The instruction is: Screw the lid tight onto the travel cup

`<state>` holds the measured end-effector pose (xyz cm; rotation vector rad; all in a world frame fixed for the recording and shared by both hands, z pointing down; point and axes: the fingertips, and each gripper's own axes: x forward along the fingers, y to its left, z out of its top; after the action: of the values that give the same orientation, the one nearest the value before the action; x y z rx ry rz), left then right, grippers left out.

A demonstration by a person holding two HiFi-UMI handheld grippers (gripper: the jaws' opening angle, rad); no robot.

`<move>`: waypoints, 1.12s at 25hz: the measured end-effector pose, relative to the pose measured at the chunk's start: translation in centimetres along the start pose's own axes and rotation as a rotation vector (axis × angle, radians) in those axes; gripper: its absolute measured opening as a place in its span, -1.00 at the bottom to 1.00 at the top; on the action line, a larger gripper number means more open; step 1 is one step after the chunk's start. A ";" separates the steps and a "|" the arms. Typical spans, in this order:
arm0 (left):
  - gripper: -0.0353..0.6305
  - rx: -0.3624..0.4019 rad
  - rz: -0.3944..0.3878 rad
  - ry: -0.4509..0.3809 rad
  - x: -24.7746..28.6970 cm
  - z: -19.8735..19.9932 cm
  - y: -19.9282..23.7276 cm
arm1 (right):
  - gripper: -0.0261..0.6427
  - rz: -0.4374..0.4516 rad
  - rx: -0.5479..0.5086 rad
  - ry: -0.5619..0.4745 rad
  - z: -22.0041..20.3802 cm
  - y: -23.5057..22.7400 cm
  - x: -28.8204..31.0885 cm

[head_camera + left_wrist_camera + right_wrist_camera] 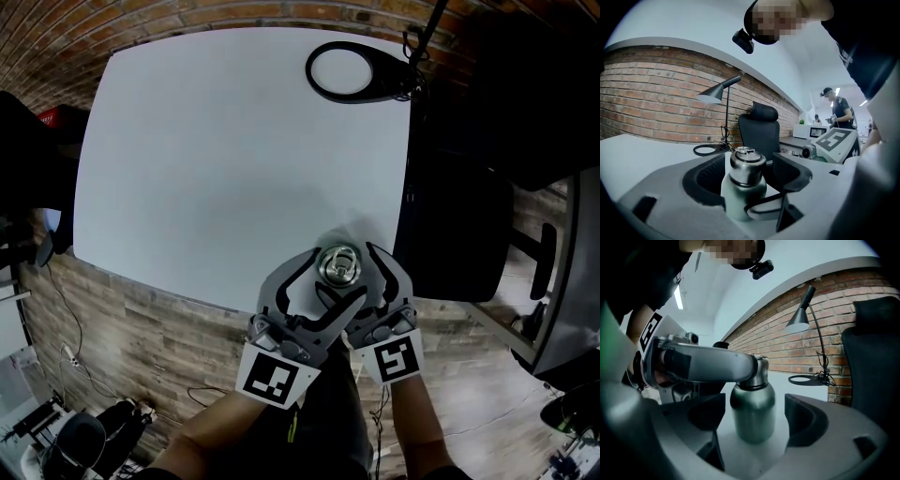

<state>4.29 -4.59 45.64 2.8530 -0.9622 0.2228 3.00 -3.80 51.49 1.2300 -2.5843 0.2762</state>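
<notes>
The travel cup [338, 265] stands upright on the white table [225, 159], close to its front edge. It has a grey-green body [752, 416] and a steel lid [747, 162] sitting on top. My left gripper [323, 281] straddles the cup at lid height, its jaws standing apart from the lid on both sides [750, 180]. My right gripper [361, 277] straddles the body lower down, with gaps on both sides [754, 420]. One left finger [703, 363] crosses in front of the lid in the right gripper view. Both grippers are open.
A black ring-shaped lamp base [345, 72] sits at the table's far right corner, its shade [711, 95] overhead. A black office chair [459, 225] stands against the table's right side. Wooden floor lies below the front edge. A person [838, 110] stands far back.
</notes>
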 end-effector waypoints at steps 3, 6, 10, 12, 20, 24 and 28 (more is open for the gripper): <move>0.01 0.003 0.006 0.001 0.2 -0.2 0.0 | 0.15 0.003 -0.005 -0.006 -0.1 0.0 0.5; 0.01 0.011 0.011 -0.003 0.1 -0.1 -0.2 | 0.14 0.014 -0.011 -0.010 0.0 0.3 0.7; 0.01 0.027 0.023 -0.001 0.2 -0.2 0.0 | 0.14 0.004 -0.017 -0.003 -0.2 0.1 1.0; -0.02 0.035 0.024 0.003 0.3 -0.4 -0.1 | 0.14 0.000 -0.015 -0.011 -0.2 0.1 1.1; -0.17 0.062 -0.036 0.007 0.1 -0.3 -0.3 | 0.14 0.004 -0.022 -0.017 -0.3 0.3 1.1; -0.18 0.094 -0.177 0.008 0.0 -0.4 -0.5 | 0.14 0.009 -0.022 -0.020 -0.3 0.4 1.3; -0.17 0.118 -0.345 0.004 0.0 -0.3 -0.7 | 0.14 0.014 -0.021 -0.031 -0.1 0.5 1.4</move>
<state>4.69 -3.97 45.92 3.0611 -0.4557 0.2567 1.77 -4.53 51.96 1.2184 -2.6166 0.2346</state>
